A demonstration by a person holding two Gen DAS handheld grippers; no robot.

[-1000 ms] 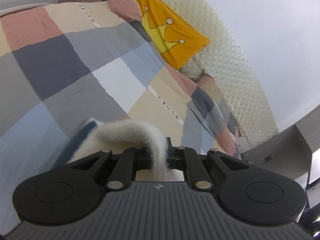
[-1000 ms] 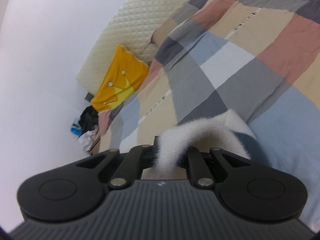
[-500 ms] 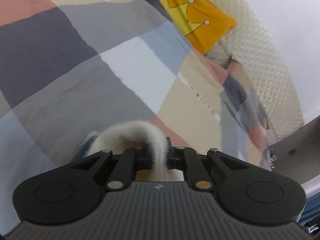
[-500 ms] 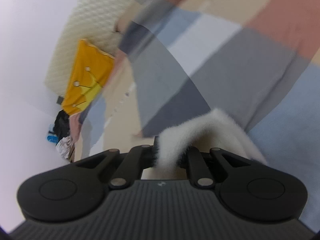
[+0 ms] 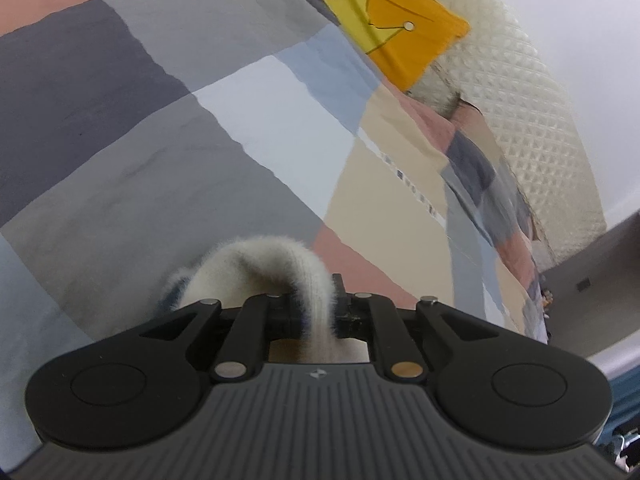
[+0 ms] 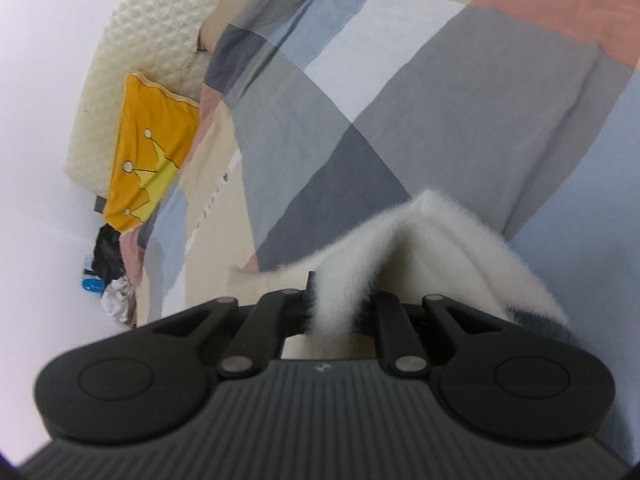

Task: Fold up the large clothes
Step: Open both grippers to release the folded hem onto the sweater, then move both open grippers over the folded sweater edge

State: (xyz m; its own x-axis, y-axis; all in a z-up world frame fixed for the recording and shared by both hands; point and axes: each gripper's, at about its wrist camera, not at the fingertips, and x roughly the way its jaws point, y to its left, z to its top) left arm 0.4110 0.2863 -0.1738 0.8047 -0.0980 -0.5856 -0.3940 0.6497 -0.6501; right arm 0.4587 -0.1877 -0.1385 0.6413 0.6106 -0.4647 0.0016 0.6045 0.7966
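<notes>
In the left wrist view, we are seeing the left gripper [image 5: 318, 314] pinching a fold of fuzzy white garment [image 5: 272, 264], jaws just easing wider, above the patchwork quilt [image 5: 168, 128]. In the right wrist view, the right gripper [image 6: 340, 312] is gripping the garment's fold, which is arching up between its fingers.

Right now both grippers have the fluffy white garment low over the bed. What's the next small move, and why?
Probably finish opening both and let go. The left gripper and right gripper each pinch a fold of the fluffy white garment, which already lies close over the patchwork quilt. Both jaws have just been opening, fabric between them. Then back straight out so the fold isn't dragged.
</notes>
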